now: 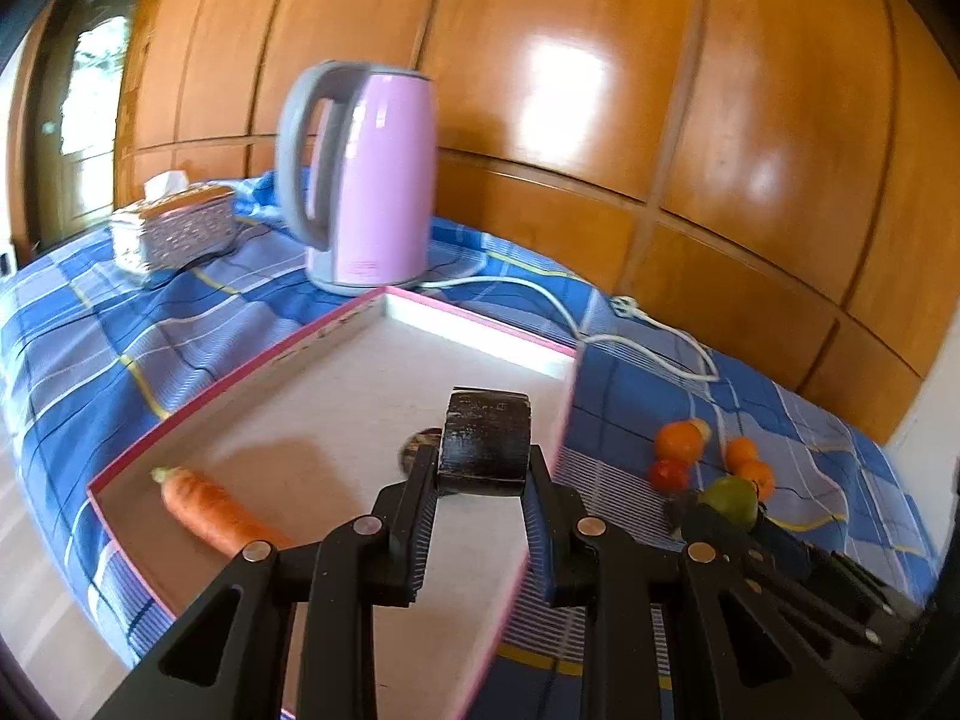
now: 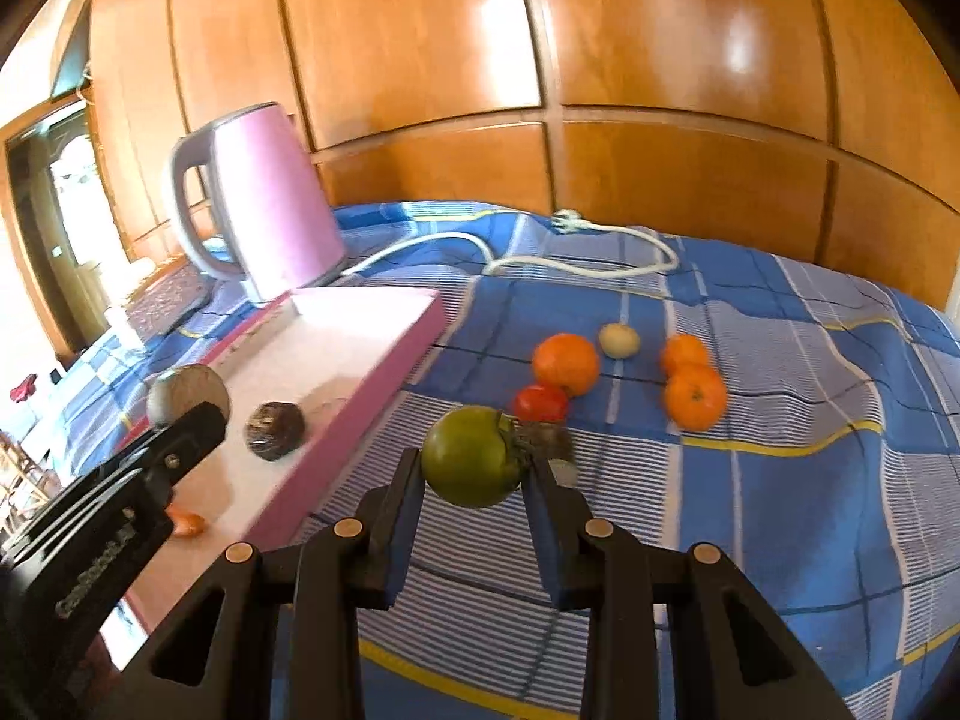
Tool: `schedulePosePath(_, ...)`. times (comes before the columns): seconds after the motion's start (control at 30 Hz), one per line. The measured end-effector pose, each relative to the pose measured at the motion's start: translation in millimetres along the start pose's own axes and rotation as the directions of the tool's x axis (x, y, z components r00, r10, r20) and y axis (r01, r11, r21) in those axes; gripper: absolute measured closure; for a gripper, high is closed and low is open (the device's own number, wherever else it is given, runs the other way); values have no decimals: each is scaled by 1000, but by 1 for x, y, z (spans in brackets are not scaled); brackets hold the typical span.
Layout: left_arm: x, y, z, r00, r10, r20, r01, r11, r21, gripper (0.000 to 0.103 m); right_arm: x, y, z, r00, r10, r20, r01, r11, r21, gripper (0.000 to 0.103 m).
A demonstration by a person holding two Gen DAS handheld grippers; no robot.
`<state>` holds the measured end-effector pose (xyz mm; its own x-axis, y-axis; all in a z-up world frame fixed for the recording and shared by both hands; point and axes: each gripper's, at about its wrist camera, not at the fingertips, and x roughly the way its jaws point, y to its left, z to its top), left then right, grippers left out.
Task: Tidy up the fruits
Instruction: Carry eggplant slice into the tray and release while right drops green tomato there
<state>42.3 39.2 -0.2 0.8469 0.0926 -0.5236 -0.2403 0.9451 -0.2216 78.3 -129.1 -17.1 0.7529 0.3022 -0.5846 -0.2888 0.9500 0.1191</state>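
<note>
We've got the right gripper (image 2: 474, 474) clamped on a green tomato (image 2: 471, 457) over the tablecloth (image 2: 810, 510), pink-rimmed tray (image 2: 384, 372) to its left, while the left gripper (image 1: 483, 468) pinches a dark round fruit (image 1: 485, 441) above the tray's right edge.

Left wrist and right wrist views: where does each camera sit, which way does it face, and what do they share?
Left wrist: behind the left tongs, facing the pink tray and kettle; they hold a dark object.
Right wrist: behind the right tongs, facing the loose fruit on the blue cloth; they hold a green fruit.
Shared: kettle, tray, oranges, and each view catches the other tongs.
</note>
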Motion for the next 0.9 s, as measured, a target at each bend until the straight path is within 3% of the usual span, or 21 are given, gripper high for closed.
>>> schedulePosePath(0.17, 0, 32, 6, 998, 67, -9, -68, 991, -113, 76, 1, 23, 3, 998, 54, 14, -53, 998, -27, 69)
schedulePosePath(0.37, 8, 74, 9, 991, 120, -63, -133, 951, -281, 76, 6, 53, 13, 989, 146, 29, -144, 988, -56, 69)
schedulePosePath(0.53, 11, 79, 9, 987, 145, -68, -159, 940, -301, 74, 22, 80, 17, 974, 227, -13, -227, 970, -88, 68)
schedulePosePath(0.67, 15, 82, 9, 985, 155, -80, -172, 935, -309, 70, 31, 82, 10, 970, 239, -50, -242, 968, -70, 68)
schedulePosePath(0.9, 11, 77, 9, 985, 165, -58, -175, 939, -296, 50, 31, 81, 4, 960, 267, -80, -273, 958, -83, 67)
